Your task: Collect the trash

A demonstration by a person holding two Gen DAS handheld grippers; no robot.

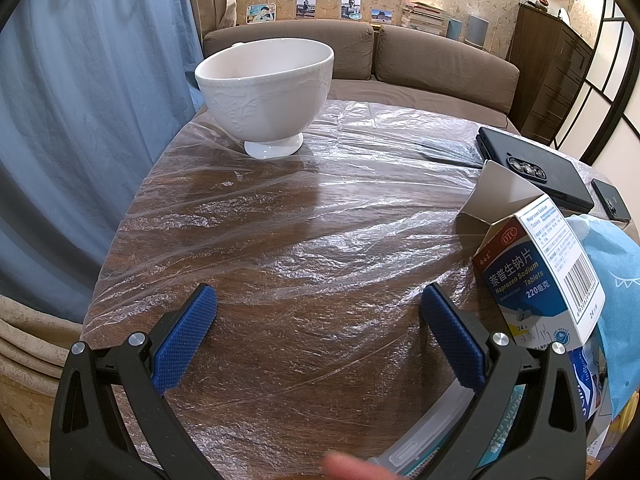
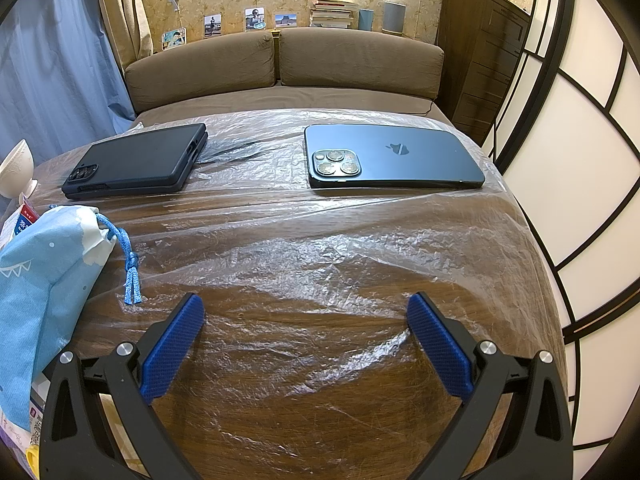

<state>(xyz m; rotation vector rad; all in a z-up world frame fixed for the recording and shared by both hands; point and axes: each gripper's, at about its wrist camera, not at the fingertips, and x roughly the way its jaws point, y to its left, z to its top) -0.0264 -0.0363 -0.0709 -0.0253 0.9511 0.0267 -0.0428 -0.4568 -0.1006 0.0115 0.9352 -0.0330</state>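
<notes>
An opened white and blue medicine box stands on the plastic-covered wooden table, just right of my left gripper, which is open and empty. A light blue drawstring pouch lies behind the box; it also shows in the right wrist view, left of my right gripper, which is open and empty above the table. Flat packets lie under the left gripper's right finger. A fingertip shows at the bottom edge.
A white footed bowl stands at the far left of the table. A black cased phone and a blue-grey phone lie at the far side. A brown sofa stands behind. A blue curtain hangs left.
</notes>
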